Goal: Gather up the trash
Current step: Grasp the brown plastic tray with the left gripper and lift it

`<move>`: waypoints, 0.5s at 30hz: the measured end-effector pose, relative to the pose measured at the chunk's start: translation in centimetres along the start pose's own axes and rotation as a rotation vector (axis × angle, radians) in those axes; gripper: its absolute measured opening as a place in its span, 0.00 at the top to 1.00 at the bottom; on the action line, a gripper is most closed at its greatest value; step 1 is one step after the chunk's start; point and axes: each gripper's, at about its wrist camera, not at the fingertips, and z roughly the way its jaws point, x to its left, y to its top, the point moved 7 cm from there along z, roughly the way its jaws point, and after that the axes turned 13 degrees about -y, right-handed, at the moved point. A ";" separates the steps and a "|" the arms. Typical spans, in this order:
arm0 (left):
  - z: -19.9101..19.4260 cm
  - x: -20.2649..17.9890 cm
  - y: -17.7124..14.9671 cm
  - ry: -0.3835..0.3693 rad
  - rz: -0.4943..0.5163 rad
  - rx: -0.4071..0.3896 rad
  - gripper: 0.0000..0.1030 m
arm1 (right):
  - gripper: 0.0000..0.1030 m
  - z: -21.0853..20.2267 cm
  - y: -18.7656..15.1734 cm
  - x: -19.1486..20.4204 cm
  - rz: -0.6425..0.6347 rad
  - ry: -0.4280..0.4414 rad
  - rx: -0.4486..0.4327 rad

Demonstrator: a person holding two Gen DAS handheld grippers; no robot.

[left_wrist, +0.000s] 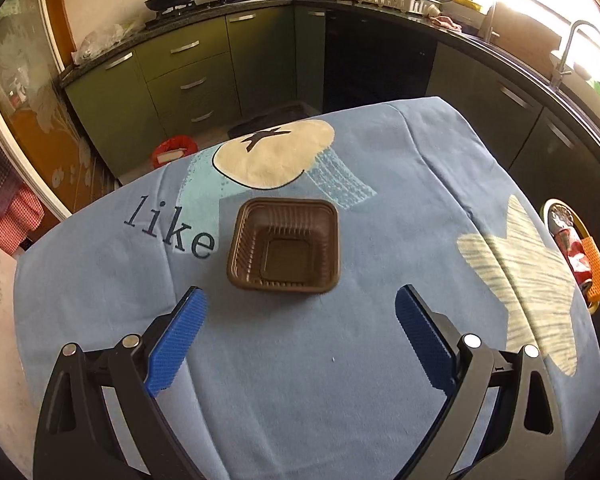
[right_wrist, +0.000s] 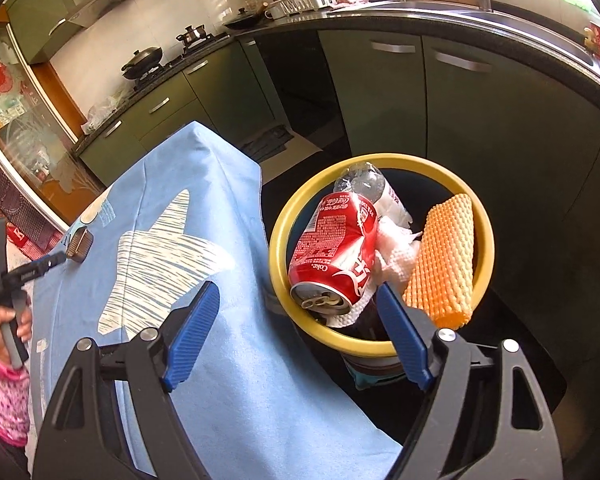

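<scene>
A brown ribbed plastic tray [left_wrist: 285,245] lies on the blue tablecloth [left_wrist: 300,360], just ahead of my left gripper [left_wrist: 302,300], which is open and empty. In the right wrist view the tray [right_wrist: 79,245] is small at the far left, with the left gripper [right_wrist: 56,259] beside it. My right gripper [right_wrist: 296,292] is open and empty, over the table's right edge next to the yellow-rimmed trash bin [right_wrist: 278,236]. The bin holds a red Coke can [right_wrist: 334,248], a clear plastic bottle [right_wrist: 366,182], white tissue [right_wrist: 396,252] and an orange foam net [right_wrist: 442,256].
The bin [left_wrist: 550,206] also shows at the table's right edge in the left wrist view. Green kitchen cabinets [left_wrist: 188,80] and a dark counter run behind the table. A red bin [left_wrist: 175,150] stands on the floor beyond the far edge. The cloth [right_wrist: 228,360] hangs over the table's side.
</scene>
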 end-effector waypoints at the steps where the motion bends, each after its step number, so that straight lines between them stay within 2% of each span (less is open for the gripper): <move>1: 0.6 0.4 0.6 -0.007 -0.014 0.013 0.09 | 0.26 0.1 0.0 0.0 0.000 0.003 0.001; 9: 4.6 2.5 2.2 0.025 -0.042 0.093 0.09 | 0.26 1.2 0.1 1.3 -0.021 0.039 0.022; 15: 6.0 3.2 2.7 0.025 -0.055 0.111 0.09 | 0.25 1.4 0.4 2.4 -0.057 0.049 0.025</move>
